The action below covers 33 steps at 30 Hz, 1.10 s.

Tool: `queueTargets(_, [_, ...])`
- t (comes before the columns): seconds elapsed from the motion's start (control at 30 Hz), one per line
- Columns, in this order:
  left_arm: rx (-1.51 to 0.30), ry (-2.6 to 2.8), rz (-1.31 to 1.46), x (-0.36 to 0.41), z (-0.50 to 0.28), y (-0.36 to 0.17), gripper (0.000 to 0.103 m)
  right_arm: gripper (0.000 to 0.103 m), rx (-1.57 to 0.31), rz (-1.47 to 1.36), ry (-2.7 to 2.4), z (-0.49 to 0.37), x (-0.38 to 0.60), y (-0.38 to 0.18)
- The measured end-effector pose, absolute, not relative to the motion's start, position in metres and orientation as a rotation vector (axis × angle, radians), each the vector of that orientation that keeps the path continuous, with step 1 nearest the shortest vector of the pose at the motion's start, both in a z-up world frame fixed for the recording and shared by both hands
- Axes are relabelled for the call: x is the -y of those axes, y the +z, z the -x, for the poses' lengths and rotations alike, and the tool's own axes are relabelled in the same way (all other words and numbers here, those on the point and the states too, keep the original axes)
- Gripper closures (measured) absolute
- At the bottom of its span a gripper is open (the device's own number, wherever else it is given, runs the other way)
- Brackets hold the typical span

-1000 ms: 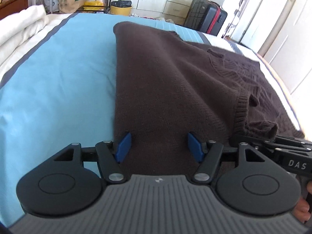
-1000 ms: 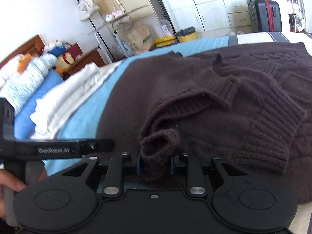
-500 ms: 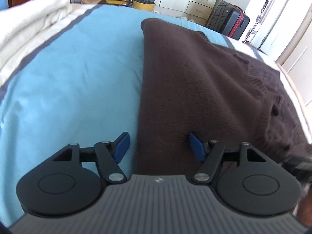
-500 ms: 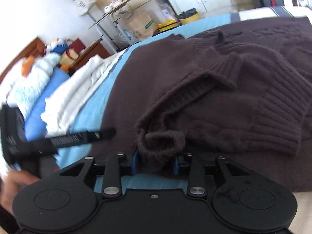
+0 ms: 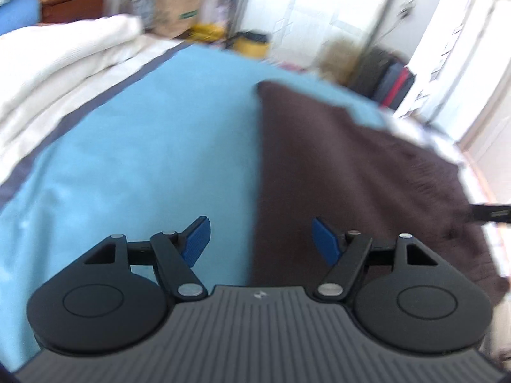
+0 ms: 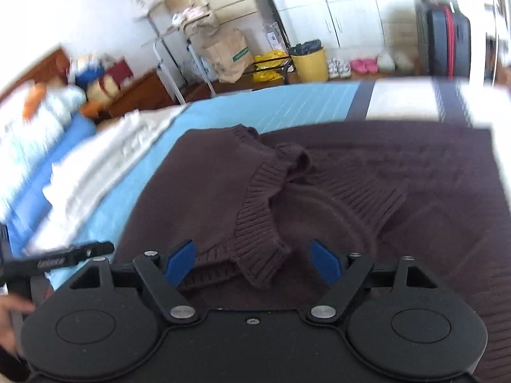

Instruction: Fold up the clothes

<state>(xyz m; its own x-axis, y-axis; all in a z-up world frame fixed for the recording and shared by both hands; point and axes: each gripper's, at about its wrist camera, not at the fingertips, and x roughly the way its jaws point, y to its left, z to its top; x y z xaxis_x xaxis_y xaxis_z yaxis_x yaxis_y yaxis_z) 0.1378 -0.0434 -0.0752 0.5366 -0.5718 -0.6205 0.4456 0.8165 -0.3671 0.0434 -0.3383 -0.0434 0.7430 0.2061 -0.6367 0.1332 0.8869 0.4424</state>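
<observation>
A dark brown knitted sweater [image 6: 399, 191] lies spread on the light blue bed sheet [image 5: 143, 159]. My right gripper [image 6: 254, 263] hovers over a ribbed sleeve cuff [image 6: 258, 249] folded onto the sweater's body; its jaws are opening, the cuff lies loose between the blue pads without touching them. My left gripper [image 5: 260, 242] is open above the sweater's straight left edge [image 5: 258, 175], one pad over the sheet, one over the knit, nothing held. The left view is blurred.
Folded white bedding [image 5: 54, 73] lies along the bed's left side. Beyond the bed stand a yellow bin [image 6: 309, 60], a paper bag [image 6: 226, 51], white cupboards and a dark suitcase [image 6: 447, 41]. The other gripper's tip [image 6: 57, 258] and a hand show at left.
My right gripper let go of the sleeve cuff, opened wide and drew back; the cuff now lies on the sweater. The left gripper shifted left to straddle the sweater's edge.
</observation>
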Motion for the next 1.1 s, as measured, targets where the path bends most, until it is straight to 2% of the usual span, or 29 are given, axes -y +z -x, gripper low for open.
queueTargets(0.07, [-0.794, -0.690, 0.205, 0.049, -0.135, -0.075, 0.033, 0.020, -0.728, -0.482, 0.022, -0.049, 0.337, -0.054])
queueTargets(0.1, [-0.801, -0.710, 0.204, 0.053, -0.134, -0.077, 0.033, 0.028, -0.727, -0.456, 0.014, -0.051, 0.335, -0.056])
queueTargets(0.13, [-0.807, -0.728, 0.201, 0.057, -0.133, -0.079, 0.033, 0.046, -0.725, -0.432, 0.034, -0.053, 0.330, -0.057])
queueTargets(0.17, [-0.818, -0.724, 0.176, 0.062, -0.133, -0.082, 0.033, 0.055, -0.723, -0.408, 0.061, -0.054, 0.325, -0.057])
queueTargets(0.2, [-0.830, -0.716, 0.147, 0.067, -0.134, -0.085, 0.033, 0.079, -0.721, -0.365, 0.091, -0.054, 0.318, -0.056])
queueTargets(0.23, [-0.841, -0.708, 0.119, 0.072, -0.134, -0.088, 0.033, 0.092, -0.726, -0.281, 0.103, -0.054, 0.308, -0.053])
queueTargets(0.33, [-0.847, -0.598, -0.132, 0.089, -0.135, -0.091, 0.026, 0.094, -0.688, 0.059, 0.001, -0.044, 0.274, -0.039])
queueTargets(0.4, [-0.822, -0.612, -0.169, 0.086, -0.133, -0.090, 0.024, 0.094, -0.677, 0.006, -0.015, -0.034, 0.276, -0.025])
queueTargets(0.5, [-0.893, -0.625, -0.090, 0.078, -0.139, -0.094, 0.024, 0.094, -0.746, -0.124, -0.033, -0.035, 0.297, -0.030])
queueTargets(0.6, [-0.927, -0.600, -0.049, 0.078, -0.143, -0.098, 0.022, 0.094, -0.858, -0.217, -0.066, -0.049, 0.315, -0.053])
queueTargets(0.67, [-0.832, -0.583, -0.081, 0.078, -0.132, -0.089, 0.023, 0.091, -0.854, -0.294, -0.058, -0.050, 0.324, -0.052])
queueTargets(0.7, [-0.781, -0.574, -0.099, 0.077, -0.126, -0.084, 0.026, 0.089, -0.848, -0.321, -0.075, -0.047, 0.330, -0.049])
queueTargets(0.77, [-0.659, -0.579, -0.122, 0.075, -0.112, -0.070, 0.026, 0.082, -0.835, -0.371, -0.120, -0.040, 0.341, -0.043])
queueTargets(0.83, [-0.559, -0.620, -0.093, 0.072, -0.097, -0.052, 0.025, 0.061, -0.821, -0.420, -0.164, -0.033, 0.352, -0.036])
queueTargets(0.87, [-0.546, -0.652, -0.075, 0.075, -0.091, -0.047, 0.025, 0.054, -0.820, -0.475, -0.204, -0.025, 0.364, -0.034])
queueTargets(0.93, [-0.530, -0.717, -0.039, 0.083, -0.081, -0.039, 0.025, 0.030, -0.822, -0.629, -0.295, -0.006, 0.396, -0.031])
queueTargets(1.0, [-0.572, -0.735, -0.076, 0.105, -0.073, -0.043, 0.025, 0.020, -0.815, -0.869, -0.331, 0.018, 0.435, -0.036])
queueTargets(1.1, [-0.643, -0.754, -0.138, 0.140, -0.061, -0.050, 0.025, 0.020, -0.747, -1.162, -0.274, 0.053, 0.482, -0.052])
